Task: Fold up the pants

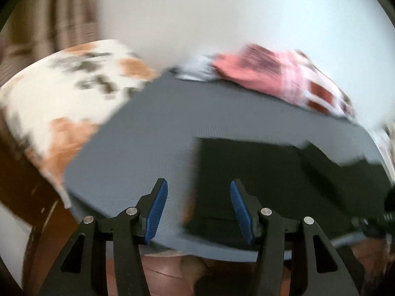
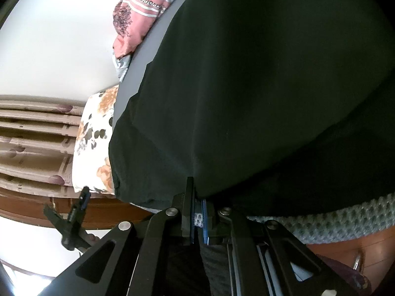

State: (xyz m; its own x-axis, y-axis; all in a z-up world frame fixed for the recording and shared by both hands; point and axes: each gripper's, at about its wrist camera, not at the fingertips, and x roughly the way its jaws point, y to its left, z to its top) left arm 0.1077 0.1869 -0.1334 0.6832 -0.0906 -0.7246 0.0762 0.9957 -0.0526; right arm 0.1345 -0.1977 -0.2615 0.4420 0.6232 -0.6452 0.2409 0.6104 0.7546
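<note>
Two grippers flank the black pants [image 1: 284, 177] spread on the grey mat [image 1: 153, 128]: the left gripper [image 1: 198, 209] hovers wide apart at their left edge, the right gripper [image 2: 198, 218] pinches their hem. Their long axis is unclear.

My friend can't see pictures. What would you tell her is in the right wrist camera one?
The right gripper is shut, its fingers pinching the near edge of dark pants that fill most of the picture. The pants lie on a grey mat, with a flowery pillow and a pink pillow off to the left.
</note>
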